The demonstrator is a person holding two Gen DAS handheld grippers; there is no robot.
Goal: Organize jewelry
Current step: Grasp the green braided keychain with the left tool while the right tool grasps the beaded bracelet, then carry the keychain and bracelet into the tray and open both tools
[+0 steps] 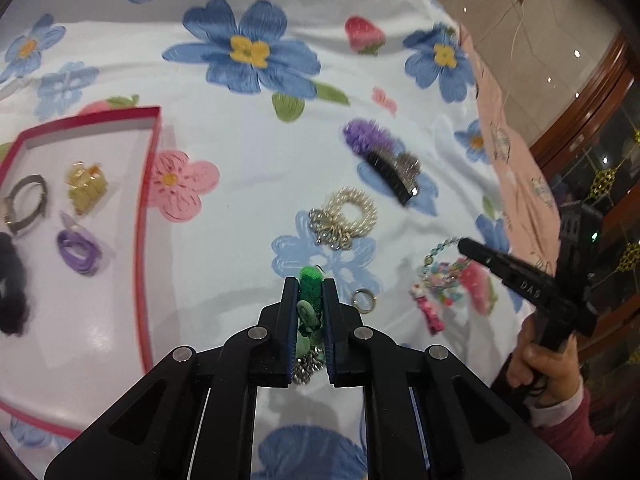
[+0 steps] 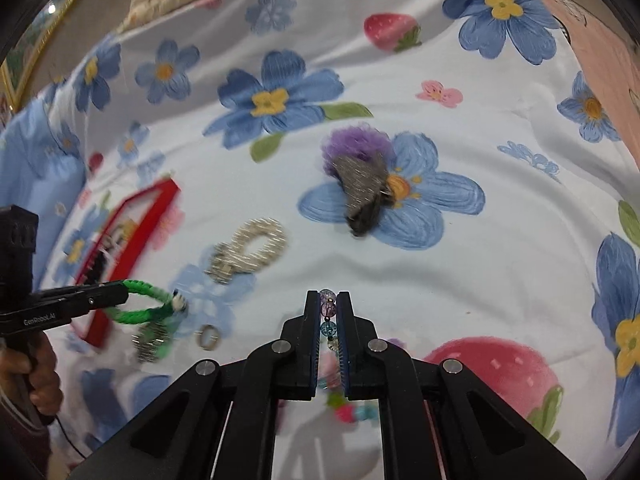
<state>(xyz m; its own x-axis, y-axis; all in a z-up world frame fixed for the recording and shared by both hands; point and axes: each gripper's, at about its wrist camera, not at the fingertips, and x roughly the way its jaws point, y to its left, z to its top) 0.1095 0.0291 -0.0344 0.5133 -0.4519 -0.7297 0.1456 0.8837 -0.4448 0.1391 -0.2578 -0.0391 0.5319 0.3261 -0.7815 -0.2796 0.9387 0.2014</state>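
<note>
Bedspread [image 1: 248,152]: a white cloth printed with blue flowers, pink flowers and strawberries is spread across both views; everything is laid on it.
Red box [image 1: 148,184]: a shallow red-rimmed tray with a white floor is seen at the left of the left wrist view, and small at middle left of the right wrist view.
Box contents: a gold ornament [image 1: 86,186], a purple coil [image 1: 78,250], a grey band [image 1: 26,204] and a dark blurred item [image 1: 12,288] at the frame's left edge are held inside.
Purple hair clip [image 1: 380,160]: a purple tuft with a dark and silver clasp is laid right of centre, outside the box.
Pearl hair tie [image 1: 348,216]: a pearly ring with silver links is laid below the clip.
Small ring [image 1: 364,300]: a metal ring is laid just right of the left claw's tips.
Left gripper [image 1: 310,284]: it is pointed steeply down at lower centre, closed tight on the green braided bracelet [image 1: 310,280]; in the right wrist view the bracelet's loop is seen raised off the cloth at lower left.
Right gripper [image 2: 328,296]: it is angled down at lower centre, clamped on the beaded bracelet [image 2: 329,308]; coloured charms [image 1: 444,280] are hung below it.
Hands: each handle is gripped by a hand [image 1: 540,368], a pink sleeve shown at lower right.
</note>
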